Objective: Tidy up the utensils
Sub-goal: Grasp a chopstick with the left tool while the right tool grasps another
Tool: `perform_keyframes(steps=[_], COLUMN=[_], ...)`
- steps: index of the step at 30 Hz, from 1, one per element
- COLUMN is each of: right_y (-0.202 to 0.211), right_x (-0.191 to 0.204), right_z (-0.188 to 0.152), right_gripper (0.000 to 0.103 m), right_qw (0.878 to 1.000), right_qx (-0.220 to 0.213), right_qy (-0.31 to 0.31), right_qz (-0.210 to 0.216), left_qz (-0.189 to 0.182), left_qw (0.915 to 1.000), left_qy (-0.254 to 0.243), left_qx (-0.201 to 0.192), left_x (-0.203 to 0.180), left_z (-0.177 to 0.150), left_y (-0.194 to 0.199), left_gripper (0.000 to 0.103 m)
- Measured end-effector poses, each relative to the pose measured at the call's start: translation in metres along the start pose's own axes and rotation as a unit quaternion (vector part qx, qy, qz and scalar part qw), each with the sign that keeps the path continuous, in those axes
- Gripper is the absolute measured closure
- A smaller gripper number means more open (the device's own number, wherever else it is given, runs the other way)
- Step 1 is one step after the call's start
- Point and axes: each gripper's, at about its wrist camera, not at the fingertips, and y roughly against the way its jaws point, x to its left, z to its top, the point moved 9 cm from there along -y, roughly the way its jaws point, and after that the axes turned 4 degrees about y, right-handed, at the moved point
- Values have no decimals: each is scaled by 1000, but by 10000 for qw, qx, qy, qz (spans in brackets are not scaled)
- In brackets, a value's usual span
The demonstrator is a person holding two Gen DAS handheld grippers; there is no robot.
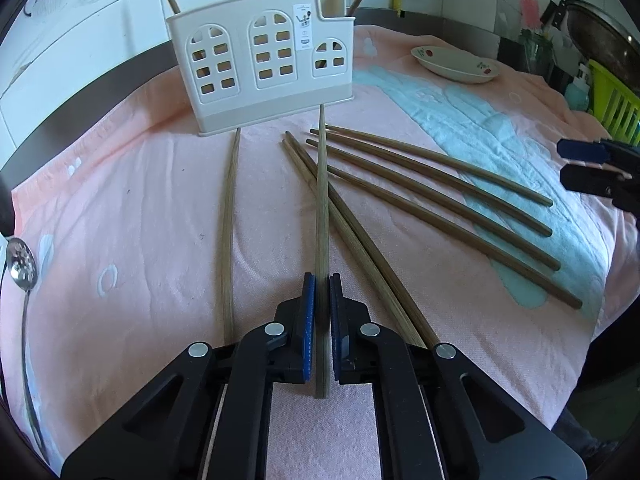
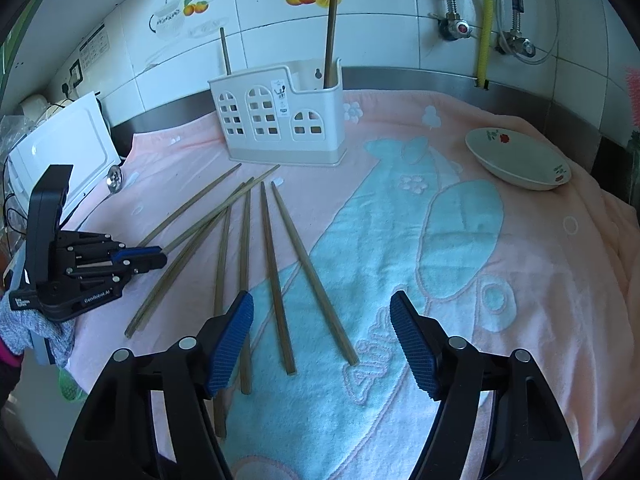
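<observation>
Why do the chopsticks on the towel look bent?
Left wrist view: fisheye distortion bows the loose chopsticks and darkens the corners. Right wrist view: straighter mid-frame, yet the wall tiles curve; soft daylight and sharp focus in both.

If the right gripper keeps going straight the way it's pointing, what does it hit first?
Probably the chopsticks lying on the towel. The right gripper angles down with jaws open, and two of them lie in the gap ahead; depth is hard to judge.

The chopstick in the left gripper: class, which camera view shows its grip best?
The left wrist view: the chopstick runs between the closed pads of the left gripper. The right wrist view shows that gripper side-on and small, the pinch unclear.
</observation>
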Motion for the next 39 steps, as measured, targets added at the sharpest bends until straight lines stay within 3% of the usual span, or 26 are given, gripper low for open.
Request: perform_keyframes(steps=[14,24,31,39], right_y=[-26,-45,-44,-20], right_x=[3,-3,3,15], right_z=[-7,-15,-17,-3], right_gripper=[68,89,93,97], right_qw=[9994,9990,9967,9972], right_qx=[270,345,247,-92], right_qy=[164,283,705,722], right_qz=[108,-51,-312,-143], left_qz=[-120,-274,-255,-220], left_qw=[9963,9933,9928,9919], left_qy=[398,715,765,759], left_qx=[-753,-868,-885,-991], left_x=[18,29,29,32], left_z=[29,36,39,44], left_y=[68,85,87,96], left_gripper=[97,97,97,97])
